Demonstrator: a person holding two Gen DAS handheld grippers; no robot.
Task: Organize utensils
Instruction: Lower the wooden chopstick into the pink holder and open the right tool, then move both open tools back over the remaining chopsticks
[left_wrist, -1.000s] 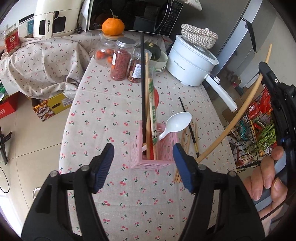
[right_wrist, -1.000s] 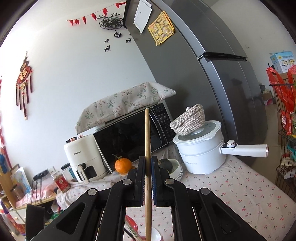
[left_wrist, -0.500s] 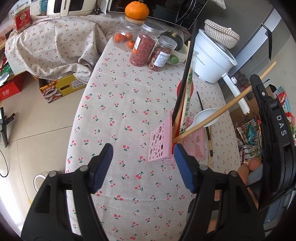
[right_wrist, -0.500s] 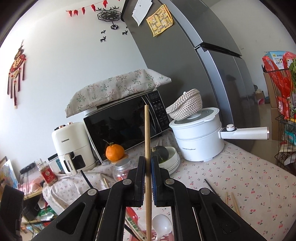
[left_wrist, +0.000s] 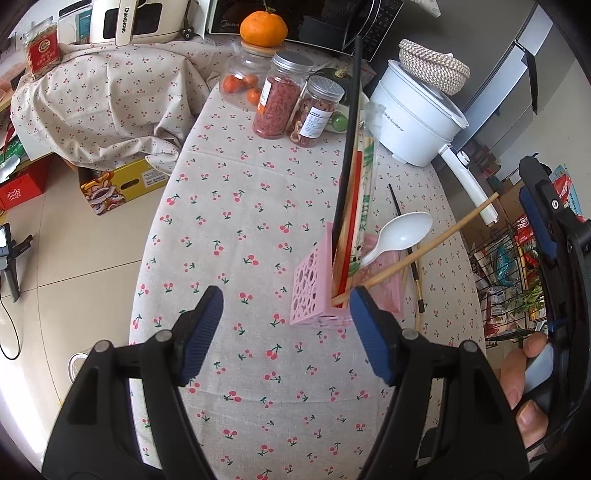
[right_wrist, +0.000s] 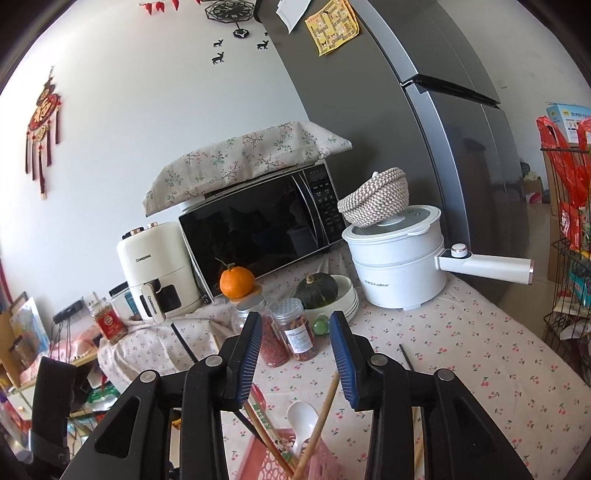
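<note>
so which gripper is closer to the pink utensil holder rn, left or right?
Right, I'd judge. The right gripper, jaws just opened and empty, hangs directly over the pink utensil holder. The left gripper sits open, short of the holder, on its near side.

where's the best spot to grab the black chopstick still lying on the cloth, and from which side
Take the black chopstick near the middle of its bare shaft, coming straight down from above with the tongs across its width. It lies flat on the tablecloth, and its near end runs under the white spoon beside the pink holder.
</note>
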